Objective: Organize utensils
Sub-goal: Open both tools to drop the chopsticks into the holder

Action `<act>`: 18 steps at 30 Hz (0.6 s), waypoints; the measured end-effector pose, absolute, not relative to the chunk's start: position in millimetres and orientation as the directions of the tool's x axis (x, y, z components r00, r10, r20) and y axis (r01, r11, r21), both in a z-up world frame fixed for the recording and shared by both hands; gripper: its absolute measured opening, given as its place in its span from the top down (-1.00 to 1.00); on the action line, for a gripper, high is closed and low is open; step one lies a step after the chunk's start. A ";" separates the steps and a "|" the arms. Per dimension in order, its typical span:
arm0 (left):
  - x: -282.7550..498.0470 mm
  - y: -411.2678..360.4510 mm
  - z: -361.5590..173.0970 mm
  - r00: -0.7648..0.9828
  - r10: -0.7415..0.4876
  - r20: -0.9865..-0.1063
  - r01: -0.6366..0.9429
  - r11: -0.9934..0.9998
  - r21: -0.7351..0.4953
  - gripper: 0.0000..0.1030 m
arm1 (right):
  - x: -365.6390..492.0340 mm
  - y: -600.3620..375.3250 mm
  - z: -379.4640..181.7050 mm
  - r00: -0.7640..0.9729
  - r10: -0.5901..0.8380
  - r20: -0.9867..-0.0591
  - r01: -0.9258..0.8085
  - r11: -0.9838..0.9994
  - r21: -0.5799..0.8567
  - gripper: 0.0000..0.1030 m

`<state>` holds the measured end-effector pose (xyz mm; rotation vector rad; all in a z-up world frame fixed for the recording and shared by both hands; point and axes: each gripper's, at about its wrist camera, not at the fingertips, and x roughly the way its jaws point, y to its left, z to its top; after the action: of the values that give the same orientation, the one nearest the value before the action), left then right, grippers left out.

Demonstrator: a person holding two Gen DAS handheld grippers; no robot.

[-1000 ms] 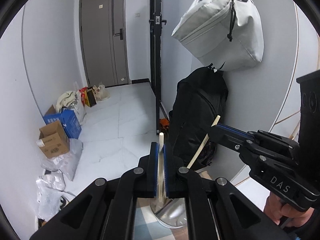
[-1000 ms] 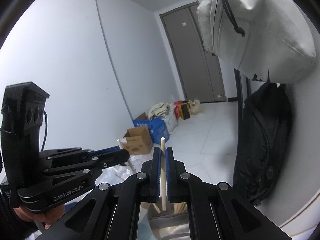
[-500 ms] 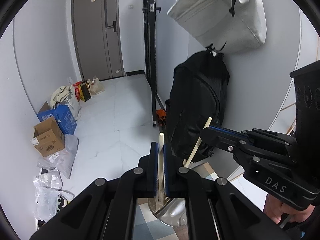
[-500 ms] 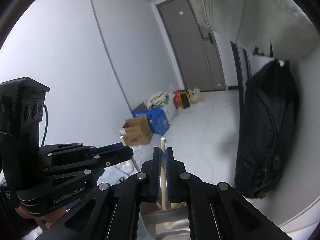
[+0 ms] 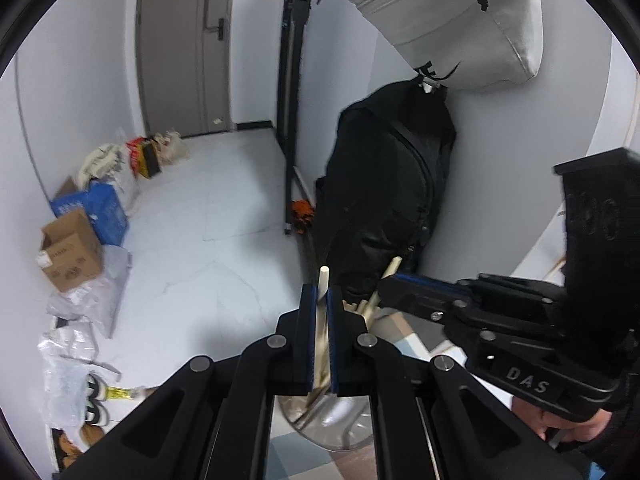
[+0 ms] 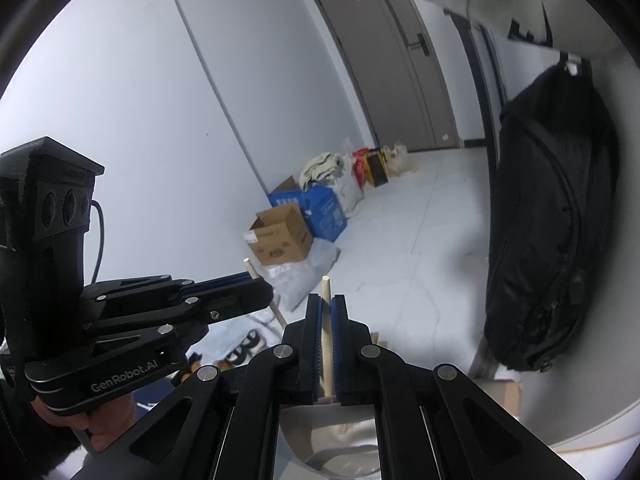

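Placement step: the left gripper pinches a pale wooden chopstick above a round shiny metal container; the right gripper pinches a second pale chopstick over the same container. Next, judged: lower each tip inside, then release. Compared with a second ago, both grippers have sunk towards the container.

White tile floor: cardboard box, blue box, plastic bags by wall.
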<state>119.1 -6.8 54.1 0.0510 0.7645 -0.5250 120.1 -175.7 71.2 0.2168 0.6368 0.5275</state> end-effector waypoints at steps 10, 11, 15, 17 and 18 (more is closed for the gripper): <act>130.1 7.2 44.9 0.562 -0.476 -0.677 0.437 0.865 -0.246 0.92 | 115.9 -202.3 57.0 0.688 0.525 -0.500 -0.347 0.844 0.409 0.63; 128.9 6.1 44.4 0.562 -0.468 -0.682 0.438 0.868 -0.234 0.84 | 115.2 -205.4 55.9 0.691 0.520 -0.502 -0.338 0.846 0.412 0.60; 119.8 4.6 44.1 0.594 -0.429 -0.681 0.427 0.885 -0.185 0.58 | 112.2 -216.3 56.1 0.701 0.508 -0.500 -0.317 0.851 0.420 0.48; 114.8 3.5 44.2 0.603 -0.416 -0.681 0.423 0.890 -0.170 0.44 | 108.9 -218.2 58.1 0.707 0.503 -0.496 -0.314 0.853 0.418 0.34; 113.0 4.4 44.7 0.605 -0.417 -0.678 0.425 0.890 -0.168 0.36 | 106.6 -218.8 60.0 0.712 0.502 -0.491 -0.313 0.853 0.417 0.26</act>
<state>113.0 4.4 44.7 0.0107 0.7819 -0.4868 106.6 -218.8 60.0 0.3164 0.6316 0.4602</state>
